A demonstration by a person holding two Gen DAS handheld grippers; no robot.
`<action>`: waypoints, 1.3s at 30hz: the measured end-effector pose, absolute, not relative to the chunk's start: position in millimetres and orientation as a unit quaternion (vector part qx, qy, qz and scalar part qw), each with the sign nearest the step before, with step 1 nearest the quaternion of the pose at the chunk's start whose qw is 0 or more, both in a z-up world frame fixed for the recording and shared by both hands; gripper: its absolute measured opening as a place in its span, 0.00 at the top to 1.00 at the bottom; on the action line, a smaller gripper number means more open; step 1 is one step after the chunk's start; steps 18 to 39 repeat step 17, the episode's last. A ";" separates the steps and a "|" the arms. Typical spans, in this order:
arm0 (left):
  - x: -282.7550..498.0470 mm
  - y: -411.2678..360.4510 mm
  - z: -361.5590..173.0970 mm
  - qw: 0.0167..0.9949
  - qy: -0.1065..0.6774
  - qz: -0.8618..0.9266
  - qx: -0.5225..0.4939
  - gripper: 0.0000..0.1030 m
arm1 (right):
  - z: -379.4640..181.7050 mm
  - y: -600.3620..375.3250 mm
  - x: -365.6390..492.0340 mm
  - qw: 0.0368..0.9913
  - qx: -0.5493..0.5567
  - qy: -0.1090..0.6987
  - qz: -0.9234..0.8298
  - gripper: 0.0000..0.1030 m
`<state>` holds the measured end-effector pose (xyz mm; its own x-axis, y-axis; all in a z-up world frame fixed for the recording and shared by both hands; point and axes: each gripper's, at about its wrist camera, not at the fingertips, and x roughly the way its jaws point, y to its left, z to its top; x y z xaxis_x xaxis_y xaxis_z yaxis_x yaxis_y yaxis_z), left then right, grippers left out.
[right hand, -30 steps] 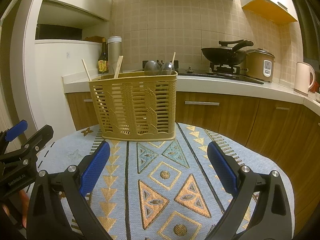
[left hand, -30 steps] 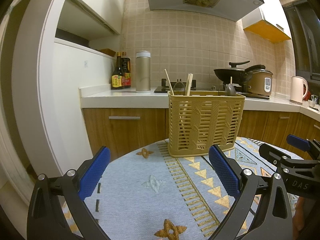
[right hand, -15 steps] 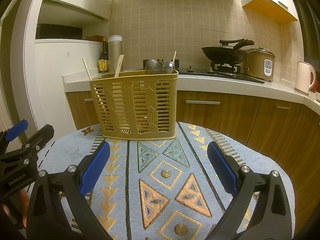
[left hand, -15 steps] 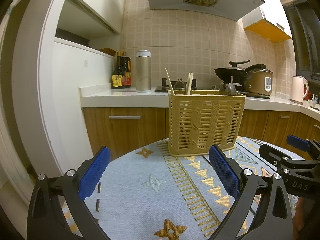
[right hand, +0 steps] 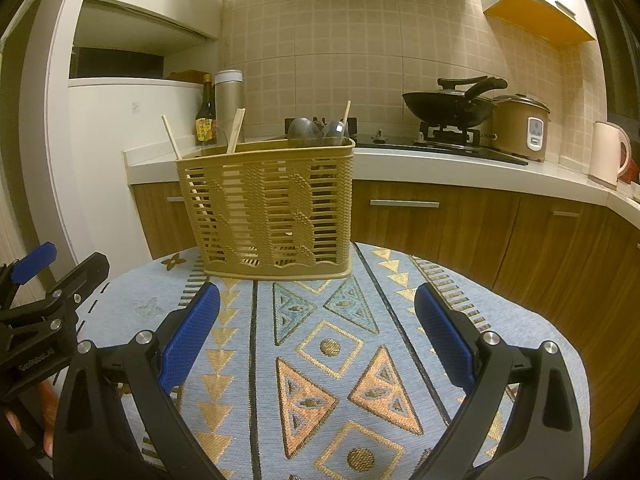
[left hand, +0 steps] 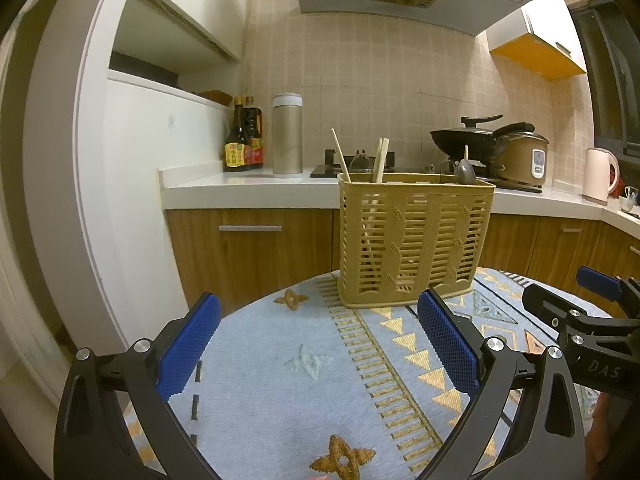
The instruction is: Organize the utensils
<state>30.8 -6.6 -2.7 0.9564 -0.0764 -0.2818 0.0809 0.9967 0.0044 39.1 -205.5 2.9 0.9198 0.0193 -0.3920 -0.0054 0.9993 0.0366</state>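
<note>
Basket [left hand: 412, 240] unmoved, both grippers spread.

Both wrist views low over tablecloth [left hand: 312, 364], facing shared basket [right hand: 272, 208], kitchen counter behind.

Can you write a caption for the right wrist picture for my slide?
Open right gripper above patterned tablecloth, facing tan utensil basket holding chopsticks and spoons.

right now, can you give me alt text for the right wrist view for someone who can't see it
A tan slatted utensil basket holding chopsticks and spoons stands on a patterned blue tablecloth. The open, empty right hand-held gripper frames it, with a kitchen counter behind.
</note>
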 end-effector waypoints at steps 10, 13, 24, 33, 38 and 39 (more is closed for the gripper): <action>33.1 -5.6 -3.1 0.988 0.147 -0.049 0.007 0.07 | 2.4 -205.5 40.1 0.979 0.017 0.201 0.008 0.09; 37.2 -4.5 -4.3 0.985 0.162 -0.055 0.001 0.07 | 2.2 -204.8 40.4 0.979 0.016 0.202 0.009 0.09; 37.6 -4.4 -4.7 0.985 0.164 -0.059 0.000 0.07 | 1.8 -203.9 40.1 0.979 0.013 0.202 0.009 0.09; 37.6 -4.4 -4.7 0.985 0.164 -0.059 0.000 0.07 | 1.8 -203.9 40.1 0.979 0.013 0.202 0.009 0.09; 37.6 -4.4 -4.7 0.985 0.164 -0.059 0.000 0.07 | 1.8 -203.9 40.1 0.979 0.013 0.202 0.009 0.09; 37.6 -4.4 -4.7 0.985 0.164 -0.059 0.000 0.07 | 1.8 -203.9 40.1 0.979 0.013 0.202 0.009 0.09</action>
